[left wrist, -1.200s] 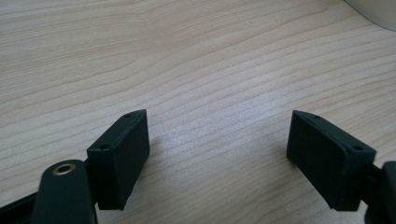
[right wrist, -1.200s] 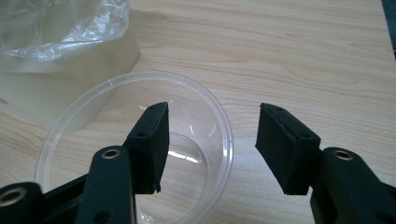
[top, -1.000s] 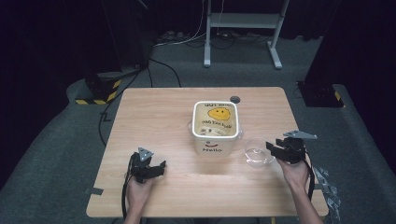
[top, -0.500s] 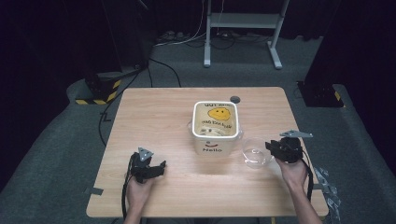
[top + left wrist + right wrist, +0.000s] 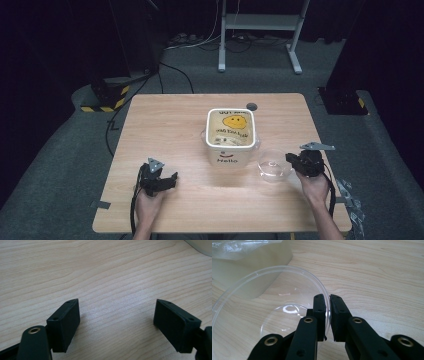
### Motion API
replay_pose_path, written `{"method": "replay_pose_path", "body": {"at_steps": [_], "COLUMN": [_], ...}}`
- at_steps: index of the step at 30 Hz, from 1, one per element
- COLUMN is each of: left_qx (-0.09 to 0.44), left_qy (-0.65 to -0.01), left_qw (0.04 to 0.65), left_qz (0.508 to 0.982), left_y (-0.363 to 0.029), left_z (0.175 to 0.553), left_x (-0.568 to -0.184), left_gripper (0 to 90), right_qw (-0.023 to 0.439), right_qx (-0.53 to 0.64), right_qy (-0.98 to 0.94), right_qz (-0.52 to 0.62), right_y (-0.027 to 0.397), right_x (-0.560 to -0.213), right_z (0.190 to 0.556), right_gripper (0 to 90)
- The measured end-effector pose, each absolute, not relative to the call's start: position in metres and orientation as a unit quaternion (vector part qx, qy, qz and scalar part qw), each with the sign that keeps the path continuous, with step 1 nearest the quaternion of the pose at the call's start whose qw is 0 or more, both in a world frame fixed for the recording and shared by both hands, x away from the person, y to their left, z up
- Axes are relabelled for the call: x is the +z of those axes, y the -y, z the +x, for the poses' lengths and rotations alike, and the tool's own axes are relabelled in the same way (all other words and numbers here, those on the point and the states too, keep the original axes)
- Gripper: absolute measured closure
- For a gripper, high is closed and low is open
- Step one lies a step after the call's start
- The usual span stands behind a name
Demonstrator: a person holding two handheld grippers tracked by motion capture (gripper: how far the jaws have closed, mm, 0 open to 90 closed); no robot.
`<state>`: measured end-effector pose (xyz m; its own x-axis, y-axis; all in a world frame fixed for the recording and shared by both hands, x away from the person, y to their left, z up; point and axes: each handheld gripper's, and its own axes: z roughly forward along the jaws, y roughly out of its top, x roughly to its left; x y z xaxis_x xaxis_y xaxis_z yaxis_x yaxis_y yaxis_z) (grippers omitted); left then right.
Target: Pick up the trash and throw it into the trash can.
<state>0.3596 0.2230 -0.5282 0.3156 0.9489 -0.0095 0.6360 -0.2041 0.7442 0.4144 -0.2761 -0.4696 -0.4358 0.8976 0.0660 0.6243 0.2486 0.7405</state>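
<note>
- While your right gripper [image 5: 327, 315] has just been closing, it now pinches the rim of the clear bowl [image 5: 262, 315], which looks empty, just beside the white tub [image 5: 231, 136].
- Your left gripper [image 5: 116, 325] rests spread over bare table [image 5: 100, 272].

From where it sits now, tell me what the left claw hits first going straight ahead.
Probably the white tub: the left claw points toward it, open over bare table, with the tub's edge at the far corner; depth is unclear.

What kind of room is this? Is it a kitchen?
Probably not a kitchen; it looks like a lab or studio. A bare wooden table stands on grey carpet, with cables and a metal stand behind, and dark walls.
</note>
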Motion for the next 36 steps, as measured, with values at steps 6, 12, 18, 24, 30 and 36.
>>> {"method": "replay_pose_path", "body": {"at_steps": [6,12,18,24,30,36], "left_qx": [0.235,0.235,0.235,0.235,0.235,0.235], "left_qy": [-0.536,-0.536,-0.536,-0.536,-0.536,-0.536], "left_qw": [0.333,0.333,0.333,0.333,0.333,0.333], "left_qz": [0.739,0.74,0.739,0.739,0.74,0.74], "left_y": [-0.223,-0.223,-0.223,-0.223,-0.223,-0.223], "left_z": [0.36,0.36,0.36,0.36,0.36,0.36], "left_x": [-0.528,-0.528,-0.528,-0.528,-0.528,-0.528], "left_gripper": [21.2,21.2,21.2,21.2,21.2,21.3], "right_qw": [0.179,0.176,0.179,0.193,0.207,0.211], "right_qx": [0.368,0.376,0.384,0.391,0.381,0.38], "right_qy": [-0.767,-0.764,-0.757,-0.757,-0.764,-0.765], "right_qz": [0.494,0.495,0.497,0.488,0.477,0.475], "right_y": [0.279,0.28,0.282,0.283,0.285,0.286], "right_x": [-0.47,-0.468,-0.461,-0.448,-0.439,-0.435], "right_z": [0.414,0.413,0.41,0.405,0.401,0.399], "right_gripper": [84.3,84.8,85.5,86.6,87.1,87.2]}}
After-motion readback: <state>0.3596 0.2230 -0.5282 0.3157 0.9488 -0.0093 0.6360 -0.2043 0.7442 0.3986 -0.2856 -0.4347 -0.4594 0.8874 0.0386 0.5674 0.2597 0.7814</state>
